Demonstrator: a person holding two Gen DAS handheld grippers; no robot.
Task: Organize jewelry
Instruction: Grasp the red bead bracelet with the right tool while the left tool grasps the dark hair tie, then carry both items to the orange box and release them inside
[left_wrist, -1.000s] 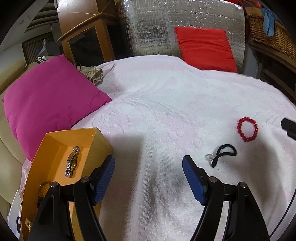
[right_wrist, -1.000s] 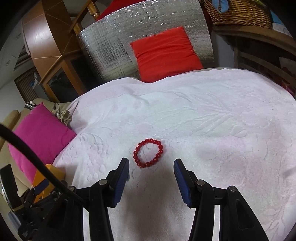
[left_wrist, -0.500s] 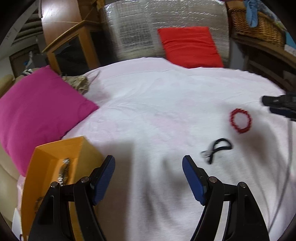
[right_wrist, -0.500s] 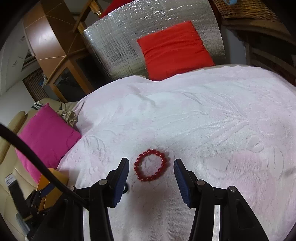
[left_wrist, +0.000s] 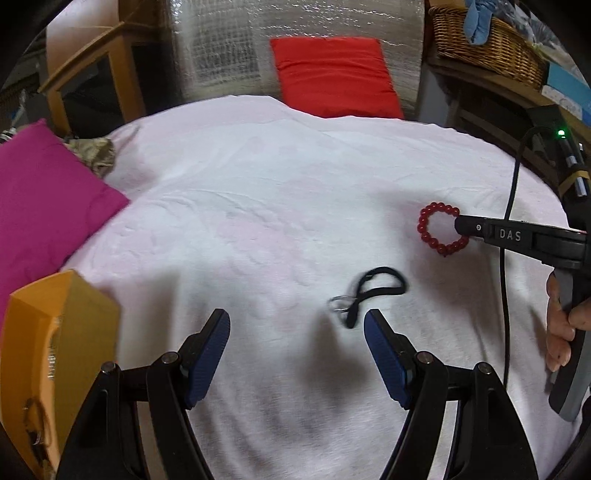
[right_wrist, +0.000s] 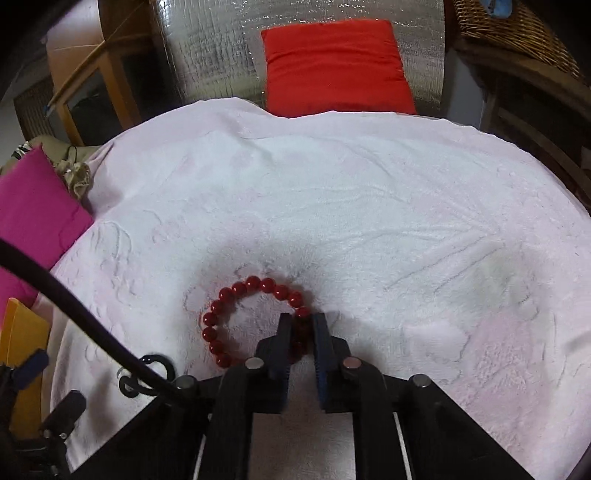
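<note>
A red bead bracelet (right_wrist: 236, 291) (left_wrist: 424, 225) lies on the white towel-covered bed. My right gripper (right_wrist: 301, 321) is shut on the bracelet's right side, beads pinched between its blue pads; in the left wrist view it reaches in from the right (left_wrist: 460, 225). A black cord with a small metal ring (left_wrist: 369, 290) (right_wrist: 147, 373) lies just ahead of my left gripper (left_wrist: 297, 332), which hovers open with nothing between its fingers. An orange box (left_wrist: 48, 332) at the lower left holds a silver watch (left_wrist: 51, 362), partly hidden.
A magenta pillow (left_wrist: 44, 199) lies at the bed's left edge, a red cushion (left_wrist: 332, 74) against a silver foil panel at the back. A wicker basket (left_wrist: 491, 48) sits on a shelf at the right. A person's hand (left_wrist: 561, 325) holds the right gripper's handle.
My right gripper dropped onto the bracelet and shut on its right side. My left gripper drifted right and down toward the black cord, still open.
</note>
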